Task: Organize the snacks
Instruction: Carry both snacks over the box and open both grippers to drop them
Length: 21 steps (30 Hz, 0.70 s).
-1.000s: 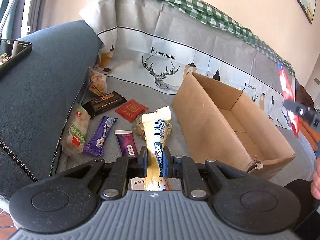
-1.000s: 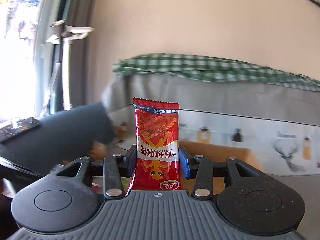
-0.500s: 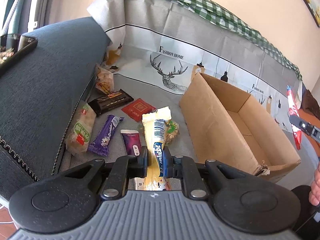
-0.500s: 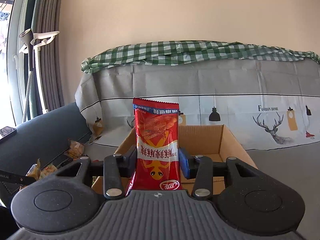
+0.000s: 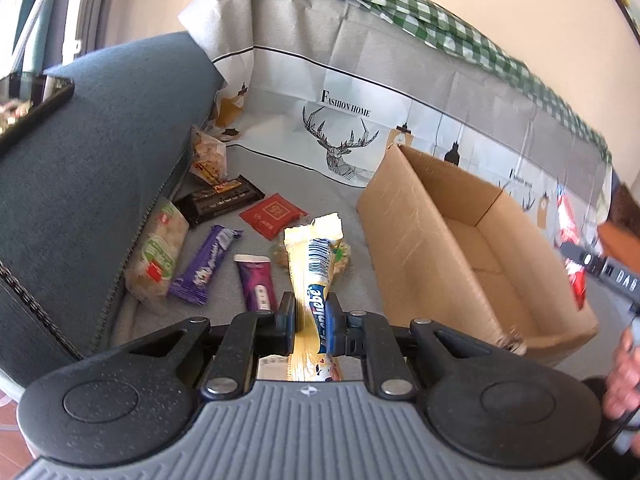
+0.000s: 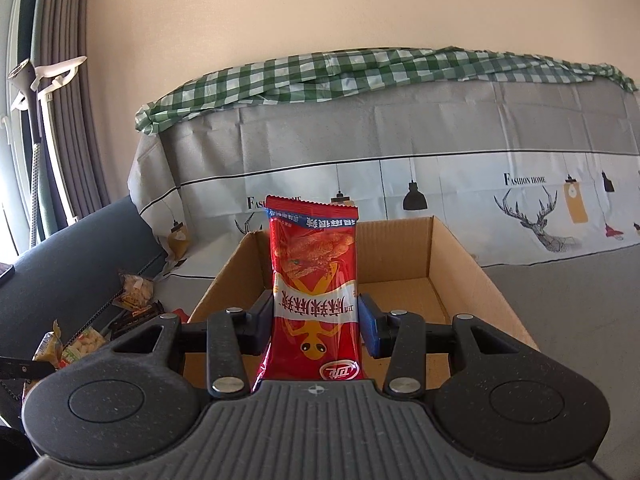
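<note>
Sofa seat, snack sorting, entries left to right.

Loose snacks [image 5: 208, 248]: several packets lie along the seat's left edge against the blue cushion [image 5: 80, 168], not yet sorted.

Left tongs [image 5: 311, 314]: pinching a yellow wafer packet [image 5: 314, 256], upright, above the seat between the loose packets and the box; barely shifted over the last second.

Cardboard box [image 6: 456, 264]: open, apparently empty, mid-seat.

Right tongs [image 6: 316, 318]: clamped on a red snack packet [image 6: 314, 280], upright. A second ago they faced the window; now they have swung round and dipped to face the box's near edge. Judged: drop-in is next.
</note>
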Motion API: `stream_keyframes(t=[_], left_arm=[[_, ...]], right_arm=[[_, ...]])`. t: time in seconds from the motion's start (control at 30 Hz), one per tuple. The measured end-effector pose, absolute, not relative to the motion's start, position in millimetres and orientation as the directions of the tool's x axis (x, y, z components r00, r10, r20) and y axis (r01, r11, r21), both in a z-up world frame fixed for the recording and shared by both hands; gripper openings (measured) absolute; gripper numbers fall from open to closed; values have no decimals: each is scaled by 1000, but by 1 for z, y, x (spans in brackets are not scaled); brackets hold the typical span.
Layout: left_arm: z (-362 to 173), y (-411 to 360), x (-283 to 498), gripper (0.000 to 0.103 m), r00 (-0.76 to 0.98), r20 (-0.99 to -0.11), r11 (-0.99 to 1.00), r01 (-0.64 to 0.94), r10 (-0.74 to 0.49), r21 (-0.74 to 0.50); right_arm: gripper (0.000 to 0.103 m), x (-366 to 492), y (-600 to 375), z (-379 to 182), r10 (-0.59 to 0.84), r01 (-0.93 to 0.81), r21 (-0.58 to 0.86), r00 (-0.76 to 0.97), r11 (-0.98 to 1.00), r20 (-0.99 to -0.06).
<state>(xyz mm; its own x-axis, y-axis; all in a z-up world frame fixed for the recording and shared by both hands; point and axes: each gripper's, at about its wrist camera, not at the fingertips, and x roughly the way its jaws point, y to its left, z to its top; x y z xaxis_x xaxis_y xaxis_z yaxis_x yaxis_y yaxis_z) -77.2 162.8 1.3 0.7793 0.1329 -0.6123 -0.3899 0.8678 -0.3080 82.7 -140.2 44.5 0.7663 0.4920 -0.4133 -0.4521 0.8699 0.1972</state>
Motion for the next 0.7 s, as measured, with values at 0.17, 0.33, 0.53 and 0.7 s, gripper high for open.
stream_keyframes(t=[0.17, 0.33, 0.53, 0.7], left_arm=[[7, 154, -64, 15, 790, -606, 829, -398, 91, -393], [20, 135, -37, 15, 809, -586, 825, -366, 52, -431], [36, 108, -5, 15, 840, -542, 820, -311, 0, -481], [58, 84, 25, 18, 876, -478, 818, -224, -69, -529]], right_arm=[[45, 86, -141, 42, 502, -450, 225, 758, 865, -416], [45, 89, -143, 42, 515, -455, 242, 751, 857, -414], [45, 93, -148, 41, 522, -449, 267, 747, 853, -411], [51, 93, -147, 40, 490, -416, 261, 766, 871, -415]])
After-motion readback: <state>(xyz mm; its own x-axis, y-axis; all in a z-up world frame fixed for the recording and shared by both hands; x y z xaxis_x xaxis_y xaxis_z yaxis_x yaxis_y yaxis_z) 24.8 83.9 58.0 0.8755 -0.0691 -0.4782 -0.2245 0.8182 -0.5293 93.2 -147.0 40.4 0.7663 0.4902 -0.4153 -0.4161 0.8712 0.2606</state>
